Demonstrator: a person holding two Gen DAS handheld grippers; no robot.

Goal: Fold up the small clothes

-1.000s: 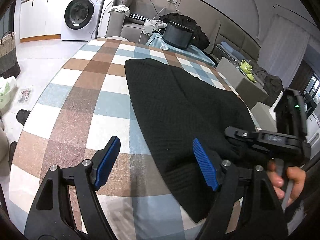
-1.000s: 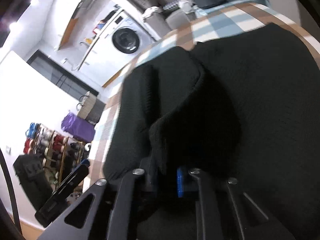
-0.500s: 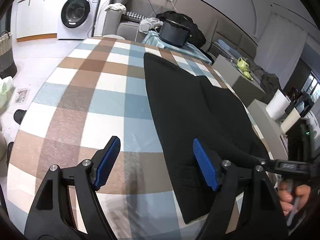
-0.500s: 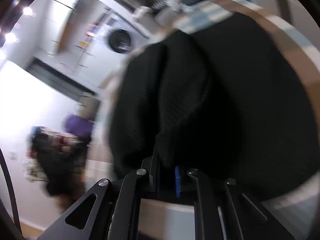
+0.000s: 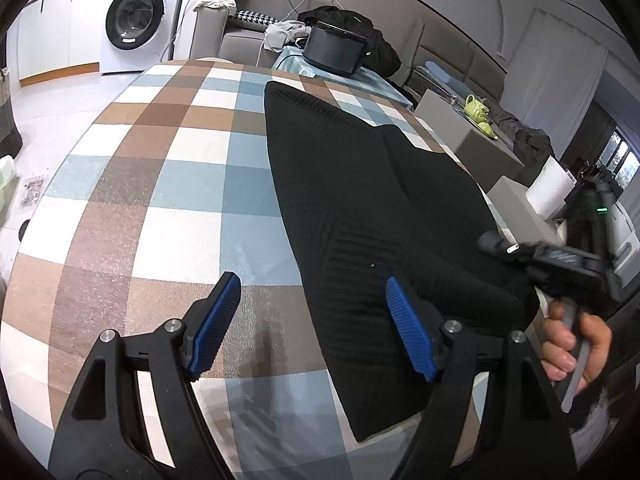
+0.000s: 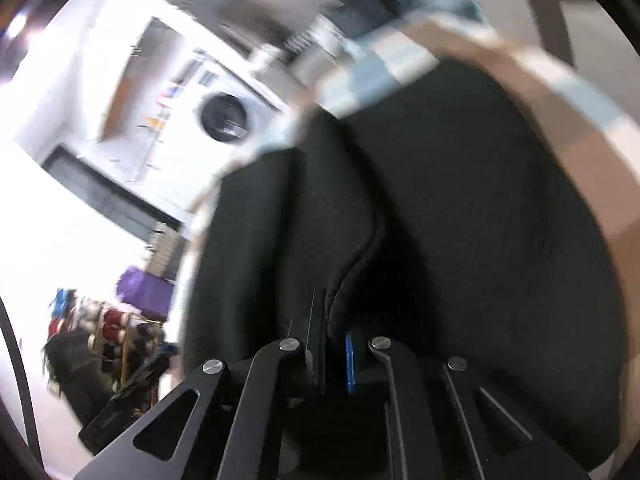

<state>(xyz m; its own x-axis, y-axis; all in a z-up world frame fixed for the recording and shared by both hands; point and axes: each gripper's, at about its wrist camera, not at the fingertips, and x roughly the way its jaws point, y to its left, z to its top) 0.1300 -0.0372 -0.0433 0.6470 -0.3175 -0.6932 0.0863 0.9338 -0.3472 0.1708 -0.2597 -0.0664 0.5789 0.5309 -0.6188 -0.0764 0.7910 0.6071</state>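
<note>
Washing machine (image 5: 134,20): white, with a round dark door, on the floor beyond the far left corner of the table.
Table (image 5: 160,184): covered in a brown, blue and white checked cloth; it fills most of the left wrist view.
Left gripper (image 5: 310,322): held low over the near edge of the table, its two blue-padded jaws wide apart with nothing between them. The left pad (image 5: 216,322) is over bare checked cloth; the right pad (image 5: 408,334) is over the near part of the garment.
Black garment (image 5: 360,208): a dark ribbed knit lying flat on the right half of the table, running from the far side to the near edge, with a second layer lying over its right part.
Right gripper (image 6: 332,356): at the right edge of the table, jaws drawn together and clamped on a fold of the black garment at its near right side. This view is blurred.
Right hand (image 5: 576,344): fingers wrapped around the handle, just off the table's right edge.
</note>
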